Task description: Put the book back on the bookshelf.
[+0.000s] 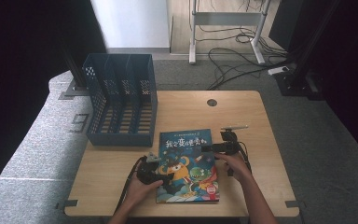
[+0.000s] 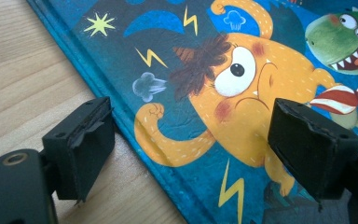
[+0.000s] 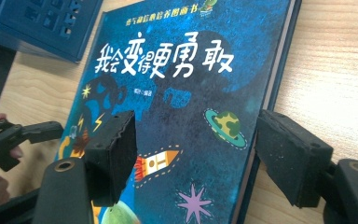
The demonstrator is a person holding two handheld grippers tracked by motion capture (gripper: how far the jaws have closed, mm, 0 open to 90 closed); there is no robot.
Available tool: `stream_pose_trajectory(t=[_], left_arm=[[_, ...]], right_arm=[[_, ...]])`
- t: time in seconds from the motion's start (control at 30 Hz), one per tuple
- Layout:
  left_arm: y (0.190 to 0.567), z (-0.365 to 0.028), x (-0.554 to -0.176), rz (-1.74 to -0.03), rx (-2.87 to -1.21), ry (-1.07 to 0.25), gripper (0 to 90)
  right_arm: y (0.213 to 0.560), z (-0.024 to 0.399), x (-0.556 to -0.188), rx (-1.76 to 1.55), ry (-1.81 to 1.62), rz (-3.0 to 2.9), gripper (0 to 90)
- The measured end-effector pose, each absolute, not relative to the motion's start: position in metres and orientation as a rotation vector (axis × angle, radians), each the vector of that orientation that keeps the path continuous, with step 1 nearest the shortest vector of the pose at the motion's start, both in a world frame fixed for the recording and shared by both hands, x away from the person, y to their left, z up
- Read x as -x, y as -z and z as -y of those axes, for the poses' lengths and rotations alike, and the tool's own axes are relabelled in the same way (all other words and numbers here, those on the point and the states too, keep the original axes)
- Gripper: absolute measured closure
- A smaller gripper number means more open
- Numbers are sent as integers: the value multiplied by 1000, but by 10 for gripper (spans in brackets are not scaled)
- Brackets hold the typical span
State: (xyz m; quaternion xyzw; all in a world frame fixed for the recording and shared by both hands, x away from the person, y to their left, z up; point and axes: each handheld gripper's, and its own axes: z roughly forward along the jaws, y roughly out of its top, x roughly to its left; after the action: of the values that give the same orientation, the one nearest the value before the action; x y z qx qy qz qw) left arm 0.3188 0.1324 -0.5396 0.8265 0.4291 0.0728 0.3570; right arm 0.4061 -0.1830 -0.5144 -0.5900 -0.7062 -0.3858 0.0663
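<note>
A picture book (image 1: 188, 165) with a dark blue cover, an orange monster and a green dinosaur lies flat on the wooden table (image 1: 261, 140), near its front edge. My left gripper (image 1: 164, 177) stands open at the book's left edge. In the left gripper view (image 2: 196, 149) one jaw is over bare wood and the other over the cover (image 2: 200, 84). My right gripper (image 1: 206, 148) is open at the book's right edge. In the right gripper view (image 3: 203, 156) its jaws straddle that edge, one above the cover (image 3: 182, 84) and one above the table.
A blue slotted file rack (image 1: 121, 100) stands at the table's back left, just behind the book, with its corner (image 3: 37, 23) close by. A thin pen-like stick (image 1: 234, 127) lies behind my right gripper. Cables run across the floor beyond the table.
</note>
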Motion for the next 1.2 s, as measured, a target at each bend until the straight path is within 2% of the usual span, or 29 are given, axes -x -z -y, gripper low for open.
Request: stream_pose_trajectory(t=[1.2], left_arm=[[539,-137,-321,-1112,-2108,-148,146]], right_arm=[[513,198,-408,1640,1230,1942,347]])
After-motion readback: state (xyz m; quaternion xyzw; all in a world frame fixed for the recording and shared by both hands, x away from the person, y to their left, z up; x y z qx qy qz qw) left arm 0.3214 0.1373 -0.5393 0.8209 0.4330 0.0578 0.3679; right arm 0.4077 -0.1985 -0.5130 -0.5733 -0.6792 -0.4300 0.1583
